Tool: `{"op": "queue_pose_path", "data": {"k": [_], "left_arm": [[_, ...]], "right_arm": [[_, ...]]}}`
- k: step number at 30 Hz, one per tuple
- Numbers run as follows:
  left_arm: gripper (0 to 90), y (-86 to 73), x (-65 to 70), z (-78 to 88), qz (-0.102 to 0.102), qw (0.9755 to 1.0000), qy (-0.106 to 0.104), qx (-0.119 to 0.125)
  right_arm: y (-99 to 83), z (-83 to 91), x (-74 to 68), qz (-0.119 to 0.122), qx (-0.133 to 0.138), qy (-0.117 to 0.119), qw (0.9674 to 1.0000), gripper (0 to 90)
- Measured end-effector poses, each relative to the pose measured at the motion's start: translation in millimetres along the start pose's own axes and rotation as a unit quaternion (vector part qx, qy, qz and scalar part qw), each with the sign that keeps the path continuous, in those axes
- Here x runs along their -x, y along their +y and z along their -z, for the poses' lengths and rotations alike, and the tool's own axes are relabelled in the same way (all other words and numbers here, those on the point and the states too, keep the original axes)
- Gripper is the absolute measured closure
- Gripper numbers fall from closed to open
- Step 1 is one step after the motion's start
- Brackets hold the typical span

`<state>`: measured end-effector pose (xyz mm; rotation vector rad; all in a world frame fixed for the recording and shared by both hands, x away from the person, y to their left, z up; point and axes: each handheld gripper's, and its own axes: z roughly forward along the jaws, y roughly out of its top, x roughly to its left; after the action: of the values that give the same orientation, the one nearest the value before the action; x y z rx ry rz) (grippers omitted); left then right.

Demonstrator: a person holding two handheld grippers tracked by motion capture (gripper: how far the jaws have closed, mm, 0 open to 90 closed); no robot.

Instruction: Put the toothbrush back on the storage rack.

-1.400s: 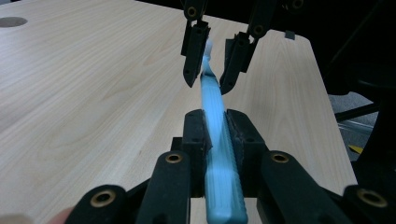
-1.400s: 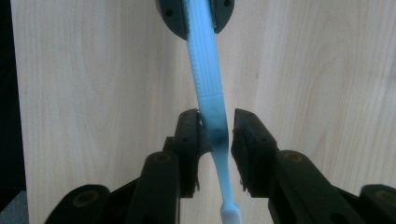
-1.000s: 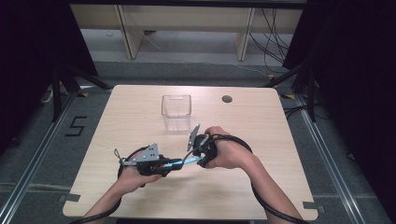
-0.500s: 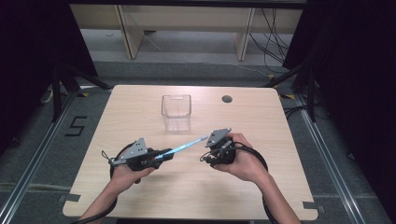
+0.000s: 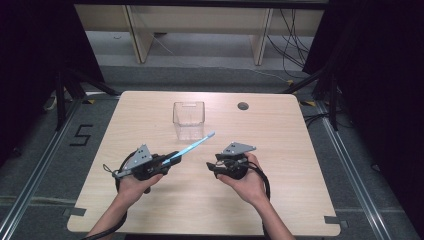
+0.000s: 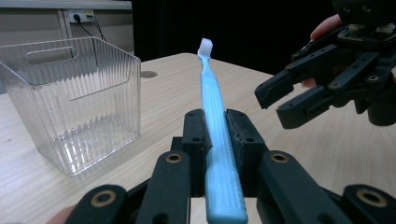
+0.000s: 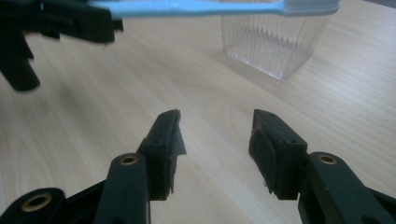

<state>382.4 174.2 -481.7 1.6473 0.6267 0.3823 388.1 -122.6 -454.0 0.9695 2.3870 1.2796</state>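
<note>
Looking down from the high view, the left tongs [image 5: 167, 161] clamp a blue toothbrush [image 5: 196, 145] at mid-frame over the table [image 5: 280, 130], below the clear bin [image 5: 189, 119]; the left gripper view shows that grip, and the right gripper view shows the right tongs [image 7: 215, 140] wide apart, empty.

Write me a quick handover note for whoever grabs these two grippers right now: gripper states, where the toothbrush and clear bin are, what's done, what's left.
Left gripper: shut on the blue toothbrush, gripped low on the handle, bristle end pointing up and away toward the clear bin.
Right gripper: open, empty, held above the table just right of the toothbrush.
Clear bin: upright, empty, mid-table toward the far edge.
Done: toothbrush is lifted off the table in the left gripper alone.
Left, probably: carry the toothbrush to the bin, lower it in, release.
</note>
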Motion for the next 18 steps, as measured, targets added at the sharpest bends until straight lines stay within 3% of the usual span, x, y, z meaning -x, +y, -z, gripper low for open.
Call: {"op": "queue_pose_path", "data": {"k": [2, 5, 7, 8, 9, 10, 16, 17, 18], "left_arm": [[78.2, -1.0, 0.0, -2.2, 0.004, 0.9999, -0.002, 0.013], [78.2, -0.7, 1.2, -1.8, 0.005, 0.9999, 0.007, 0.008], [78.2, -0.5, 1.8, -2.1, 0.004, 0.9999, 0.008, 0.01], [78.2, -0.5, 2.1, -2.3, 0.005, 0.9999, 0.009, 0.012], [78.1, -0.3, 2.7, -2.6, 0.006, 0.9998, 0.009, 0.014], [78.1, -0.2, 2.8, -2.7, 0.006, 0.9998, 0.009, 0.014], [78.1, 0.5, 2.9, -3.5, 0.005, 0.9998, 0.011, 0.018], [78.1, 0.7, 2.8, -3.3, 0.004, 0.9998, 0.012, 0.018], [78.1, 0.3, 2.6, -4.5, 0.006, 0.9996, 0.007, 0.025]], "right_arm": [[1.0, -3.3, 0.1, -0.035, 0.018, 0.002, 0.9992, 53.2], [4.5, -8.4, 3.9, -0.055, 0.05, 0.017, 0.9971, 53.2], [6.4, -10.2, 5.9, -0.074, 0.067, 0.023, 0.9947, 53.3], [7.2, -10.6, 5.9, -0.099, 0.07, 0.028, 0.9922, 53.3], [8.2, -11.0, 7.1, -0.103, 0.068, 0.035, 0.9918, 53.3], [8.9, -12.1, 7.9, -0.122, 0.077, 0.036, 0.989, 53.5], [16.5, -13.5, 9.6, -0.173, 0.095, 0.056, 0.9787, 53.8], [17.0, -15.4, 11.5, -0.166, 0.1, 0.052, 0.9796, 53.9], [19.0, -15.3, 11.7, -0.172, 0.103, 0.058, 0.978, 54.1]]}}
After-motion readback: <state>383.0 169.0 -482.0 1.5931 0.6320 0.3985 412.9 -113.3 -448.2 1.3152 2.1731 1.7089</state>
